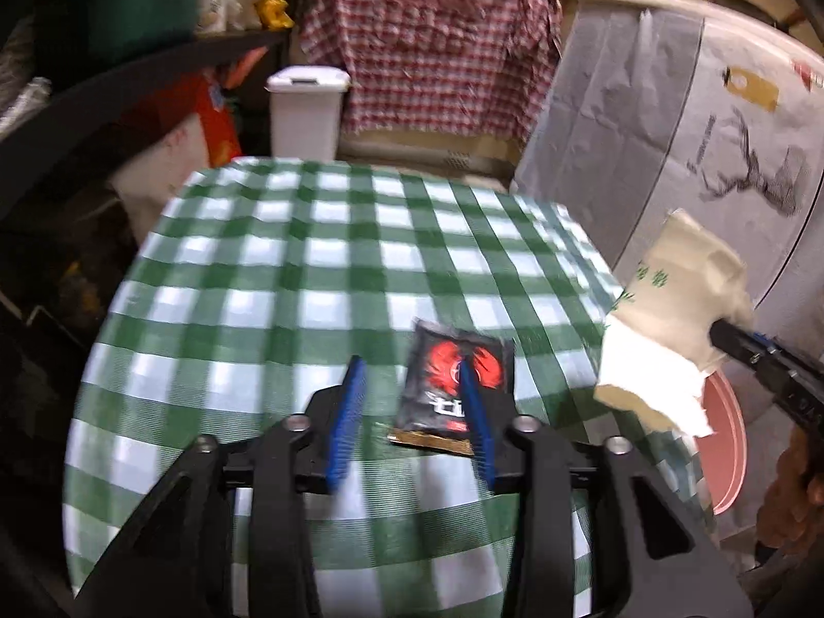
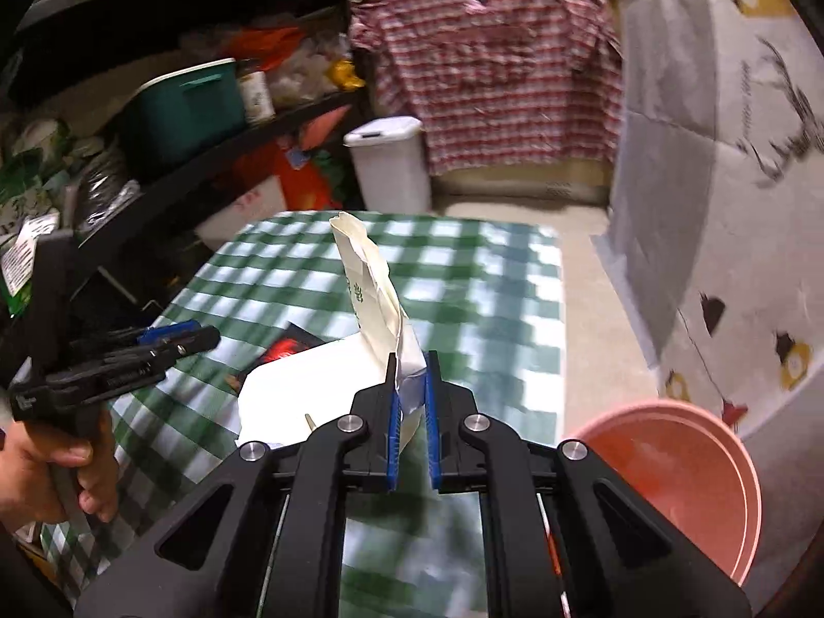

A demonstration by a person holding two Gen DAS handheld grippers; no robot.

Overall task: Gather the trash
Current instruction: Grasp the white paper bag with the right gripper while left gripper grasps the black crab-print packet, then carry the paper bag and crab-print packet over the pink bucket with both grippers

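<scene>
Right wrist view, grip: the right gripper [image 2: 410, 360] is pinching a crumpled white paper bag with green print [image 2: 373, 278] low in the centre of the frame; the bag stands up above the blue pads and a torn white sheet hangs off to its left.
Right wrist view, drop point: a pink plastic basin [image 2: 685, 479] sits at the lower right, beside the table edge, and looks like the likeliest place for the trash; that is a judgement. A white lidded bin [image 2: 389, 162] stands further off, upper centre.
Left wrist view, grip: the left gripper [image 1: 412, 376] is spread wide and holds nothing, low over the green checked tablecloth [image 1: 309, 257].
Left wrist view, next piece: a black sachet with a red emblem [image 1: 453, 386] lies flat on the cloth at lower centre, under and beside the right-hand blue pad.
Doing it well: carry the bag fully over the basin before letting go, since the loose sheet may snag on the rim.
Sachet advice: flat foil is hard to nip; come down with one pad on each side of an edge and avoid gathering up cloth.
</scene>
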